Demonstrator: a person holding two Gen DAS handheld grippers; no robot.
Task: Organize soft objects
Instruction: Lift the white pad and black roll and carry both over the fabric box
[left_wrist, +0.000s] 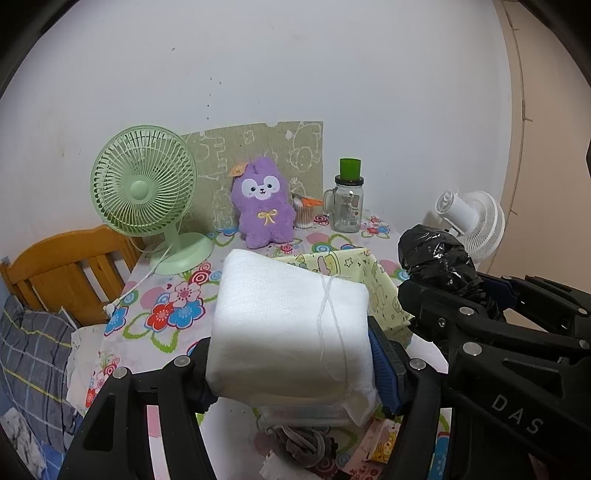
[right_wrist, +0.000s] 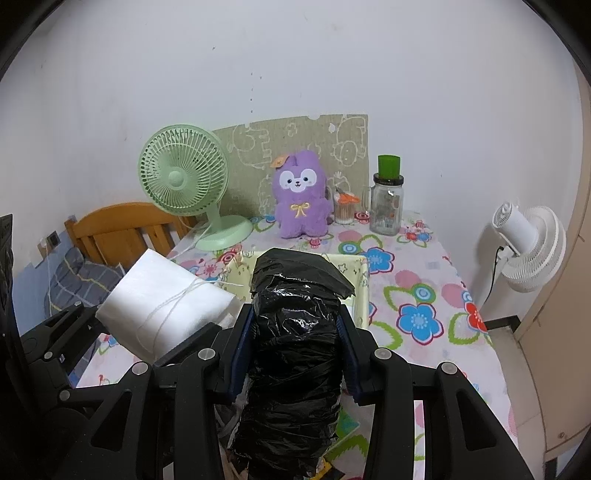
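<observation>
Left wrist view: your left gripper (left_wrist: 291, 369) clamps the white foam block (left_wrist: 288, 325), held above the table before the yellow fabric bin (left_wrist: 384, 291); your right gripper (right_wrist: 295, 354) clamps the black plastic bundle (right_wrist: 295, 350) over that bin; step, by my reading: carrying both; next calls for lowering each into the bin, then releasing.

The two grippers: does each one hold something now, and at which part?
The left gripper clamps the white foam bundle across its near end. The right gripper clamps the black plastic-wrapped bundle around its middle.
</observation>
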